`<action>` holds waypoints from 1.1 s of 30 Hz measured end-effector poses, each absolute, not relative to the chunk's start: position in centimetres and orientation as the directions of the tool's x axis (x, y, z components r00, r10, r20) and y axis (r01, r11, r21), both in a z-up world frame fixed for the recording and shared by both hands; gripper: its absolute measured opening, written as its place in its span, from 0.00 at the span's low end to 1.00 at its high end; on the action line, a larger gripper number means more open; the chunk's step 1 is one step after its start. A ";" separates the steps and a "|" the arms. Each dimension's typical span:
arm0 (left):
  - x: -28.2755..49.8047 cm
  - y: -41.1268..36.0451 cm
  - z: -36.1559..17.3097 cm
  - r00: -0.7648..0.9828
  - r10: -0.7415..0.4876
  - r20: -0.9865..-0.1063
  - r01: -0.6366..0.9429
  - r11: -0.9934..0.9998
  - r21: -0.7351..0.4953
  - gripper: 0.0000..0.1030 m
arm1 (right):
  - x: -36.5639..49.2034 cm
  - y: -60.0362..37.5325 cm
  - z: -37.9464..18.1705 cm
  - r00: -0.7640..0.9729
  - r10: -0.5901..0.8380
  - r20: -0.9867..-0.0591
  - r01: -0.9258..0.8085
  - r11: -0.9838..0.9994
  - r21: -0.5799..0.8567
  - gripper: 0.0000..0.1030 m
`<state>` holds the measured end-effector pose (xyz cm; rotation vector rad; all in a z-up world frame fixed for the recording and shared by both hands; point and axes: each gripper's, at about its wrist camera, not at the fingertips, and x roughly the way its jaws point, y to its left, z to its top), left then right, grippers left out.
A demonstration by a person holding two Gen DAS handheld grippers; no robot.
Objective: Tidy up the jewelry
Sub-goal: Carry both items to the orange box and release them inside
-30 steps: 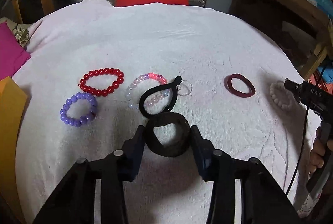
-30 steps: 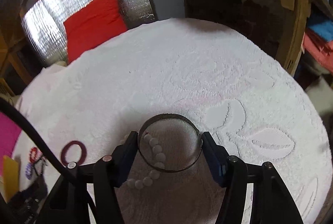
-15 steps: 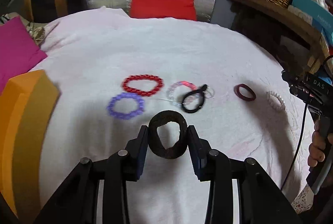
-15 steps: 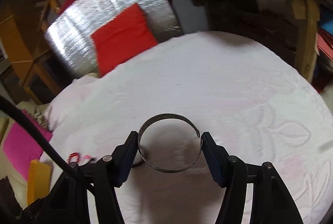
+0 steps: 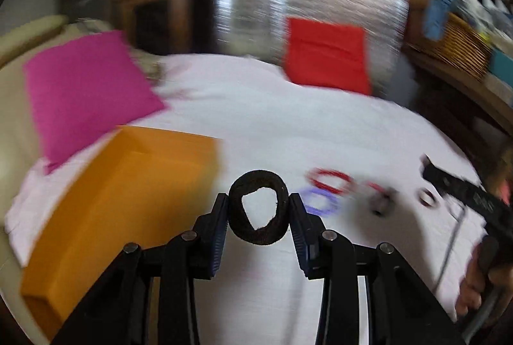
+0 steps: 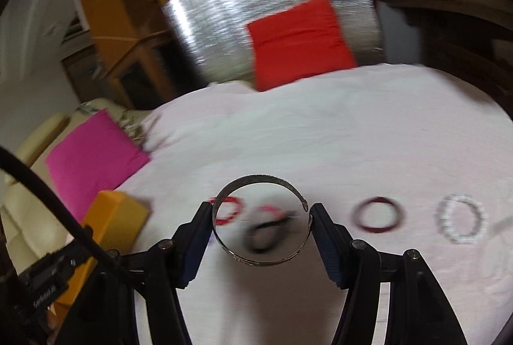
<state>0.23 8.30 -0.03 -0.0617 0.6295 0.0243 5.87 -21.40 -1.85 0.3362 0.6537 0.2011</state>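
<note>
1. We see a black fuzzy fabric hair band [image 5: 258, 207] against a white cloth table cover [image 5: 288, 126].
2. A silver-grey open metal cuff bangle [image 6: 261, 229] carries fine engraved patterning.
3. On the cloth lie a red beaded bracelet [image 5: 330, 181], a purple beaded bracelet [image 5: 320, 204], a maroon ring-shaped band [image 6: 378, 215] and a white beaded bracelet [image 6: 461, 218].
4. An orange rectangular box [image 5: 112, 203], a magenta square cushion [image 5: 83, 91] and a red square cushion [image 5: 327, 56] are plain.

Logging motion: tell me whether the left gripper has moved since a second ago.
Yes. The left gripper holding the black hair tie swung left, toward the orange box.
</note>
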 end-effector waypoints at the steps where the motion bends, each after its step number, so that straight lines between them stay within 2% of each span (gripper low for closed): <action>1: 0.0 9.4 0.2 0.815 0.043 -0.578 -0.086 0.995 -0.047 0.38 | 6.1 -19.7 -1.6 0.773 0.313 -0.551 -0.110 0.922 0.370 0.63; 5: -1.2 14.5 0.5 0.797 0.242 -0.554 -0.301 0.954 -0.016 0.38 | 6.4 -13.4 -0.5 0.745 0.395 -0.537 -0.229 0.908 0.350 0.63; 7: -1.5 17.7 -0.4 0.743 0.305 -0.596 -0.400 0.916 -0.030 0.38 | 7.1 -9.0 0.1 0.720 0.441 -0.536 -0.297 0.894 0.336 0.63; 13: -1.4 24.0 -3.3 0.608 0.337 -0.719 -0.565 0.819 -0.094 0.38 | 8.6 2.0 0.5 0.623 0.533 -0.573 -0.432 0.844 0.317 0.63; 19: -1.2 26.9 -5.5 0.522 0.341 -0.782 -0.638 0.764 -0.093 0.39 | 11.3 9.3 -1.9 0.520 0.553 -0.651 -0.437 0.827 0.354 0.64; 21: -1.2 27.4 -6.1 0.510 0.314 -0.801 -0.639 0.761 -0.109 0.42 | 11.6 10.4 -2.5 0.504 0.545 -0.670 -0.423 0.832 0.358 0.65; 23: -0.8 27.7 -6.4 0.500 0.299 -0.813 -0.640 0.760 -0.114 0.51 | 11.8 10.8 -3.0 0.495 0.531 -0.688 -0.414 0.840 0.350 0.73; 24: -0.9 27.7 -6.3 0.500 0.299 -0.813 -0.641 0.759 -0.115 0.55 | 11.7 10.6 -3.0 0.499 0.523 -0.691 -0.411 0.845 0.343 0.74; 28: -0.7 27.1 -5.6 0.523 0.315 -0.792 -0.640 0.759 -0.121 0.62 | 11.2 9.2 -2.8 0.522 0.532 -0.667 -0.396 0.844 0.363 0.74; 33: -0.2 25.0 -4.4 0.564 0.356 -0.745 -0.622 0.776 -0.100 0.65 | 10.3 5.9 -1.2 0.601 0.493 -0.629 -0.362 0.870 0.336 0.74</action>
